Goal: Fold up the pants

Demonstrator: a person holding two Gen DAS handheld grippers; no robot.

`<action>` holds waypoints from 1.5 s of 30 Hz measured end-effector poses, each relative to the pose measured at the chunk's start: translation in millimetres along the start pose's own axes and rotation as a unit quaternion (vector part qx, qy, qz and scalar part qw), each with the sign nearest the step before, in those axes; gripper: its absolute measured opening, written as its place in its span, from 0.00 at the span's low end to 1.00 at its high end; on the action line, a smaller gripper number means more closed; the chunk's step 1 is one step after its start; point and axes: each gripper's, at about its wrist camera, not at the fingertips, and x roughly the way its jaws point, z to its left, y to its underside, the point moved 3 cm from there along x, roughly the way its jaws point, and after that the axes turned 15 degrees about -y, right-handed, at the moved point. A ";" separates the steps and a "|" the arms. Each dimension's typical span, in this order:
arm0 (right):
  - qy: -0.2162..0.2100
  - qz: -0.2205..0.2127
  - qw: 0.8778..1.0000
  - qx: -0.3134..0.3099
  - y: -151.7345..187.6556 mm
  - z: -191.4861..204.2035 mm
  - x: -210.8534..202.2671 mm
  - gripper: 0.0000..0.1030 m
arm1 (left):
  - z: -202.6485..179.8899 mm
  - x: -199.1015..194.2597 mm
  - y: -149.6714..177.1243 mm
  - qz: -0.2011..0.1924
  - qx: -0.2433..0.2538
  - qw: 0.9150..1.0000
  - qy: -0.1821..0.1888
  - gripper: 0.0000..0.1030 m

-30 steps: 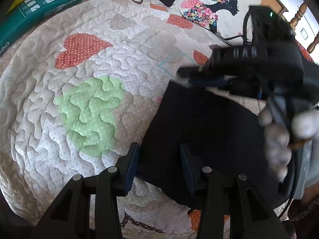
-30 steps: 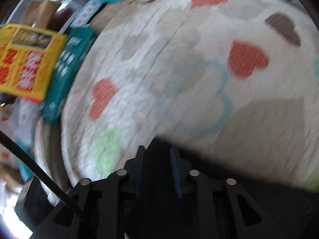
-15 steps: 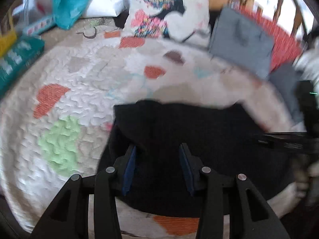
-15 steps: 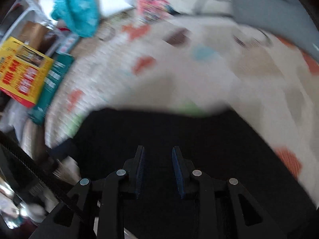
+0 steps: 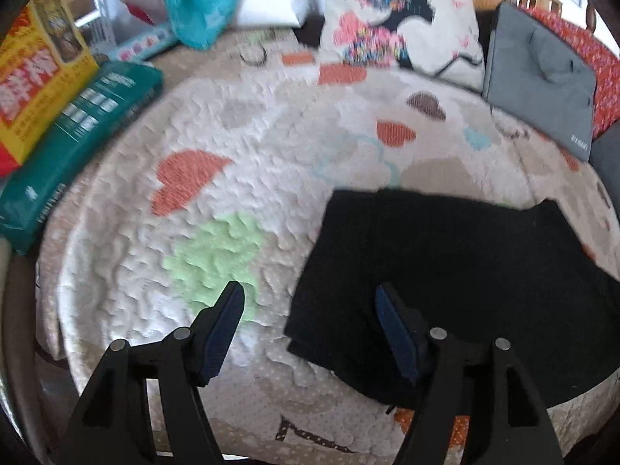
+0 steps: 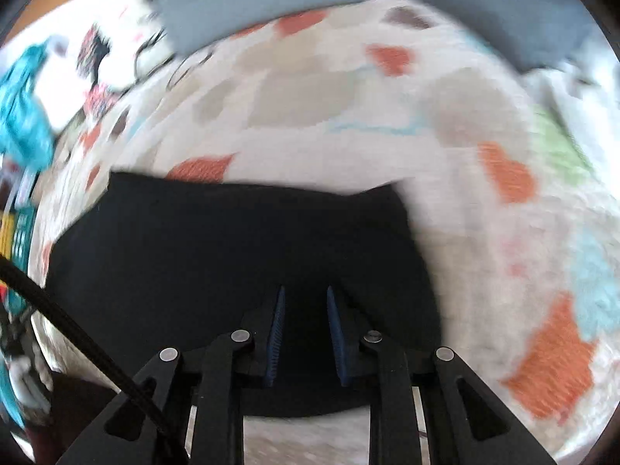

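- Two grippers hang over one dark garment: the black pants (image 5: 457, 283) lie folded into a broad flat slab on a quilted bedspread (image 5: 232, 178) printed with hearts, toward the near edge of it.
- From the left gripper (image 5: 310, 310) the pants lie ahead and to its right; its right finger stands over the cloth's near left corner, its left finger over bare quilt beside a green heart (image 5: 217, 255). Its jaws are spreading apart, with only the corner's edge below them and nothing pressed between the pads.
- The right gripper (image 6: 304, 310) sits over the near edge of the pants (image 6: 232, 263), roughly at the slab's right half. Its jaws stand narrow and are drawing together; black cloth fills the gap behind them, but with the blur I cannot tell whether a fold is actually pinched.
- The slab's long axis runs side to side across both views, so I judge any further fold would bring one short end over the other; the right gripper looks better placed on the cloth, the left only at its corner.
- Containers: none open that I can see. A teal pack (image 5: 77, 131) and a yellow box (image 5: 35, 77) lie at the bedspread's far left, cushions (image 5: 538, 77) at the back, all well apart from the pants.
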 end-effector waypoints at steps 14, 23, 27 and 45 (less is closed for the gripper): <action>-0.081 0.017 0.991 -0.106 20.5 102.1 33.5 0.35 | -110.7 -75.5 19.3 -0.034 0.083 0.985 0.149 0.66; -0.068 0.066 0.988 -0.123 41.5 105.1 79.8 0.34 | -169.3 -36.3 59.2 0.018 0.167 0.975 0.143 0.66; -0.033 0.062 0.993 -0.100 37.1 75.4 64.2 0.34 | -150.3 -26.9 55.6 0.012 0.177 0.979 0.099 0.66; 0.038 0.024 0.998 -0.049 33.1 11.4 0.4 0.32 | -39.4 -12.2 14.9 0.040 0.101 0.993 0.049 0.51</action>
